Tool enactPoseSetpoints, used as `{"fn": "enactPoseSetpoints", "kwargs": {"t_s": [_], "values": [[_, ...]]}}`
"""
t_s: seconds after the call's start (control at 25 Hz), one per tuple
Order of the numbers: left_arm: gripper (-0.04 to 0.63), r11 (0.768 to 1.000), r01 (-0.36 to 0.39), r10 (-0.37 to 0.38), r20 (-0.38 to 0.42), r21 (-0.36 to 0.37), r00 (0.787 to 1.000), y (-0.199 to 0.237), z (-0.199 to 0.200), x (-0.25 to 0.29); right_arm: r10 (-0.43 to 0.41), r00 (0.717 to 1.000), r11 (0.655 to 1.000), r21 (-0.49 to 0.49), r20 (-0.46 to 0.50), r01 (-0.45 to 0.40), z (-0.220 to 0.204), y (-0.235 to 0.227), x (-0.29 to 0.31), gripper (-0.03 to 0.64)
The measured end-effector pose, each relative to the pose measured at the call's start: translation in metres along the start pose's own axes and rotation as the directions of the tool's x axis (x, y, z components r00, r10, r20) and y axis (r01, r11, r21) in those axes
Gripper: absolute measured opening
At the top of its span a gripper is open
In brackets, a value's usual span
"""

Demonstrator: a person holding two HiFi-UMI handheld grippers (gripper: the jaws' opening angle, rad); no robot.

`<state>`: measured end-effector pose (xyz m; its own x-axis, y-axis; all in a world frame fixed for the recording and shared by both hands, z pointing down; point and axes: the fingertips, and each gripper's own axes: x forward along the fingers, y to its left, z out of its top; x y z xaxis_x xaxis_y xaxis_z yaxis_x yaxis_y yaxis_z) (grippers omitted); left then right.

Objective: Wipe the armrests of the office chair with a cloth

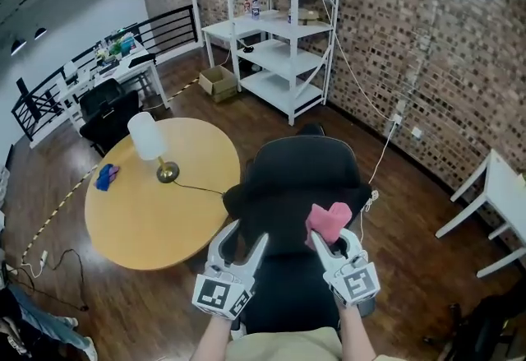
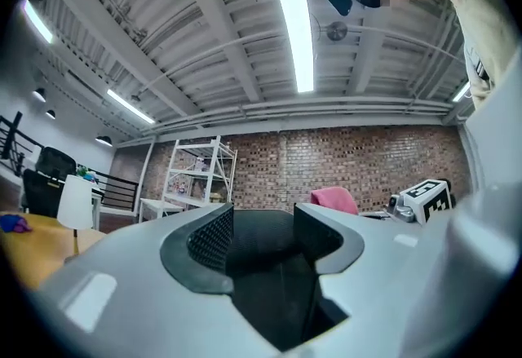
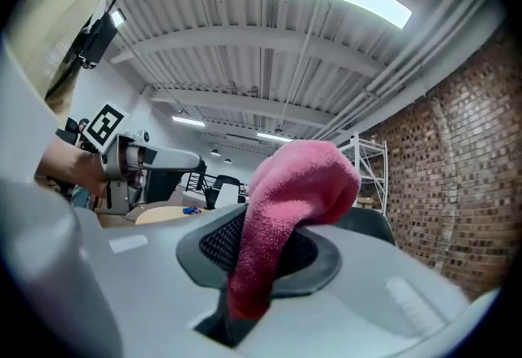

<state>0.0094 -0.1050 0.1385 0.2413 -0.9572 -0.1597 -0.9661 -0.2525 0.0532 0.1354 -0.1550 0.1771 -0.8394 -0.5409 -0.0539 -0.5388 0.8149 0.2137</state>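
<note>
A black office chair (image 1: 300,178) stands just below and in front of me, its back toward me. Both grippers hover over its top edge. My right gripper (image 1: 333,238) is shut on a pink cloth (image 1: 329,219), which bunches up above the jaws and hangs down between them (image 3: 298,185). My left gripper (image 1: 244,238) is open with nothing between its fingers (image 2: 214,238). In the left gripper view the pink cloth (image 2: 334,198) and the right gripper's marker cube (image 2: 426,196) show off to the right. The chair's armrests (image 1: 234,201) show only as dark lobes at its sides.
A round wooden table (image 1: 140,219) with a white lamp (image 1: 148,139) and a blue object (image 1: 107,177) stands left of the chair. White shelving (image 1: 283,22) lines the brick wall behind. A white table (image 1: 501,195) is at the right. A cardboard box (image 1: 218,81) sits on the floor.
</note>
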Motion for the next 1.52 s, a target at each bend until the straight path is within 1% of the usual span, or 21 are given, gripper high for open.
{"fn": "enactPoseSetpoints", "kwargs": {"t_s": [0.08,0.24,0.36,0.52,0.6,0.68,0.76,0.84,0.88,0.92,0.96,1.0,1.04,1.08,1.16,1.24,1.32,1.4,1.44,1.48,1.52], "values": [[0.222,1.0,0.025,-0.025,-0.009,-0.001,1.0,-0.013,-0.005,0.006,-0.021,1.0,1.0,0.019,-0.007,0.021,-0.005,-0.008,-0.013,0.069],[0.222,0.997,0.068,-0.069,-0.03,-0.03,0.997,-0.035,-0.018,0.018,-0.077,0.996,0.996,0.043,-0.043,0.078,-0.019,-0.026,-0.046,0.069],[0.222,0.993,0.111,-0.114,-0.066,-0.044,0.991,-0.059,-0.035,0.031,-0.127,0.987,0.99,0.041,-0.098,0.131,-0.041,-0.047,-0.084,0.071],[0.222,0.973,0.212,-0.221,-0.1,-0.094,0.97,-0.107,-0.063,0.05,-0.213,0.955,0.968,0.092,-0.209,0.235,-0.089,-0.08,-0.153,0.072],[0.224,0.961,0.255,-0.268,-0.124,-0.11,0.955,-0.134,-0.082,0.058,-0.226,0.932,0.958,0.111,-0.284,0.266,-0.122,-0.094,-0.188,0.072],[0.224,0.95,0.288,-0.306,-0.164,-0.123,0.938,-0.158,-0.104,0.065,-0.211,0.9,0.955,0.117,-0.381,0.273,-0.164,-0.103,-0.219,0.072],[0.233,0.942,0.306,-0.329,-0.201,-0.138,0.923,-0.178,-0.125,0.071,-0.168,0.868,0.96,0.122,-0.467,0.251,-0.206,-0.112,-0.241,0.072],[0.234,0.938,0.308,-0.339,-0.225,-0.16,0.914,-0.195,-0.142,0.076,-0.081,0.838,0.973,0.141,-0.539,0.185,-0.245,-0.122,-0.252,0.072],[0.235,0.938,0.303,-0.338,-0.236,-0.17,0.911,-0.202,-0.151,0.078,-0.017,0.817,0.98,0.151,-0.576,0.128,-0.264,-0.125,-0.253,0.072],[0.235,0.939,0.294,-0.333,-0.248,-0.179,0.91,-0.207,-0.16,0.079,0.057,0.784,0.986,0.16,-0.618,0.054,-0.285,-0.124,-0.251,0.072],[0.235,0.941,0.282,-0.324,-0.26,-0.187,0.91,-0.212,-0.171,0.079,0.136,0.739,0.986,0.165,-0.66,-0.034,-0.308,-0.121,-0.249,0.072],[0.235,0.943,0.268,-0.314,-0.271,-0.195,0.91,-0.216,-0.181,0.078,0.211,0.686,0.977,0.166,-0.696,-0.132,-0.333,-0.116,-0.245,0.072],[0.235,0.946,0.252,-0.304,-0.281,-0.205,0.91,-0.219,-0.192,0.077,0.273,0.629,0.96,0.163,-0.728,-0.228,-0.357,-0.111,-0.241,0.072],[0.233,0.948,0.237,-0.293,-0.291,-0.214,0.911,-0.222,-0.203,0.076,0.323,0.569,0.935,0.162,-0.756,-0.316,-0.381,-0.107,-0.237,0.072],[0.233,0.951,0.204,-0.271,-0.313,-0.231,0.91,-0.224,-0.222,0.069,0.393,0.446,0.873,0.174,-0.804,-0.455,-0.421,-0.1,-0.228,0.072],[0.233,0.955,0.168,-0.246,-0.337,-0.243,0.909,-0.223,-0.235,0.058,0.435,0.34,0.812,0.201,-0.834,-0.548,-0.452,-0.092,-0.218,0.072],[0.232,0.958,0.138,-0.224,-0.358,-0.251,0.906,-0.222,-0.244,0.046,0.476,0.247,0.747,0.239,-0.844,-0.62,-0.475,-0.084,-0.211,0.071],[0.231,0.961,0.114,-0.207,-0.382,-0.252,0.901,-0.221,-0.247,0.04,0.514,0.157,0.674,0.284,-0.843,-0.682,-0.491,-0.078,-0.211,0.071],[0.229,0.962,0.106,-0.201,-0.391,-0.251,0.898,-0.22,-0.248,0.037,0.528,0.116,0.645,0.308,-0.841,-0.7,-0.498,-0.075,-0.212,0.071],[0.229,0.964,0.099,-0.195,-0.398,-0.249,0.897,-0.217,-0.25,0.034,0.537,0.082,0.623,0.33,-0.839,-0.709,-0.503,-0.073,-0.214,0.071],[0.228,0.965,0.092,-0.188,-0.402,-0.247,0.896,-0.213,-0.251,0.031,0.544,0.057,0.608,0.347,-0.837,-0.714,-0.505,-0.071,-0.215,0.071]]}}
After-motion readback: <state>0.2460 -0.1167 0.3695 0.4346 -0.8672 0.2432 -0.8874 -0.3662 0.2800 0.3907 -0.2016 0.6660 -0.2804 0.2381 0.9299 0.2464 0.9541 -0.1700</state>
